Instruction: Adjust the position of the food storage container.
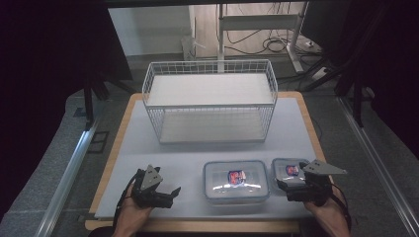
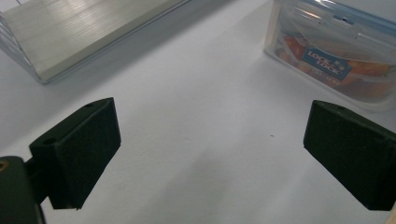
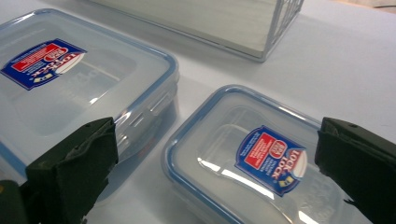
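the right gripper [image 1: 284, 186] hovers with its jaws wide apart over the small box [image 1: 289, 169], which sits lidded at the near right of the table [image 1: 296, 128]; the jaws straddle it without touching. the big box [image 1: 236, 181] lies just left of it, close but apart. the left gripper [image 1: 173, 192] is also wide, holding nothing, low over bare table left of the big box. the wire basket [image 1: 209, 101] stands well behind.
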`<state>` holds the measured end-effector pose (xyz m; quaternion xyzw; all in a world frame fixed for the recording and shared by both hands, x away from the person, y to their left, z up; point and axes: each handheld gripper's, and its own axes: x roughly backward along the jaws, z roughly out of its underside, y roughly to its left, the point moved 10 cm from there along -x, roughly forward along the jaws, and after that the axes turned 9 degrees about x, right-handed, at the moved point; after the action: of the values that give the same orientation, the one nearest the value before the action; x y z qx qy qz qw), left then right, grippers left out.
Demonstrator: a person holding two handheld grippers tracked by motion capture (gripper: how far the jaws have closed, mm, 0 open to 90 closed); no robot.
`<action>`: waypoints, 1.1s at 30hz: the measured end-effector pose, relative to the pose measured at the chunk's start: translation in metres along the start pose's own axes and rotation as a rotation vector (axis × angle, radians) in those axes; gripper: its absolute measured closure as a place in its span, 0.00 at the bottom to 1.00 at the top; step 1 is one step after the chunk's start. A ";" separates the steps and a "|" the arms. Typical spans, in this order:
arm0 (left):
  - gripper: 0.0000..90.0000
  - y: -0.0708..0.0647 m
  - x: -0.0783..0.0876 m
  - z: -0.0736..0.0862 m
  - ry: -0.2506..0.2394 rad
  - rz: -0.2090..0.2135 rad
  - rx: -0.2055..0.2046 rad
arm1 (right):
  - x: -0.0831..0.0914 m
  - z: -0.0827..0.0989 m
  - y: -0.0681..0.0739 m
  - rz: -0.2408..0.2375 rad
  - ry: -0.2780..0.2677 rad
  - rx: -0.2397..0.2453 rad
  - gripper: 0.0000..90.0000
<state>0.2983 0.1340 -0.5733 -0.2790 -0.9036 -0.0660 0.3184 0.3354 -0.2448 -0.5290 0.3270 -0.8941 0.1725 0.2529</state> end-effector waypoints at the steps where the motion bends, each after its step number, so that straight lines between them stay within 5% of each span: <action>1: 0.04 -0.001 -0.001 0.000 0.004 0.001 -0.003 | 0.000 0.000 0.001 -0.006 0.001 -0.003 0.00; 5: 0.04 -0.004 -0.002 0.001 0.008 0.004 -0.011 | 0.001 0.002 0.006 -0.045 0.038 -0.034 0.08; 12: 0.04 -0.010 -0.005 -0.002 0.006 0.019 -0.006 | 0.005 -0.001 0.019 -0.099 0.075 -0.017 0.82; 15: 0.04 -0.014 -0.006 -0.002 0.017 0.019 -0.012 | 0.000 0.001 0.026 -0.103 0.109 0.024 0.98; 20: 0.06 -0.019 -0.005 -0.008 -0.001 0.038 0.012 | 0.000 0.000 0.030 -0.106 0.118 0.033 1.00; 26: 0.21 -0.026 -0.008 -0.011 -0.002 0.043 -0.013 | -0.005 0.004 0.033 -0.125 0.135 0.010 1.00; 29: 0.37 -0.031 -0.011 -0.014 -0.001 0.064 -0.016 | -0.007 0.005 0.035 -0.133 0.141 0.008 1.00; 33: 0.76 -0.049 -0.023 -0.020 0.024 0.128 -0.014 | -0.010 0.006 0.038 -0.143 0.156 0.010 1.00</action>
<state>0.2968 0.0761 -0.5694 -0.3377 -0.8796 -0.0550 0.3306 0.3141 -0.2148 -0.5450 0.3768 -0.8451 0.1836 0.3317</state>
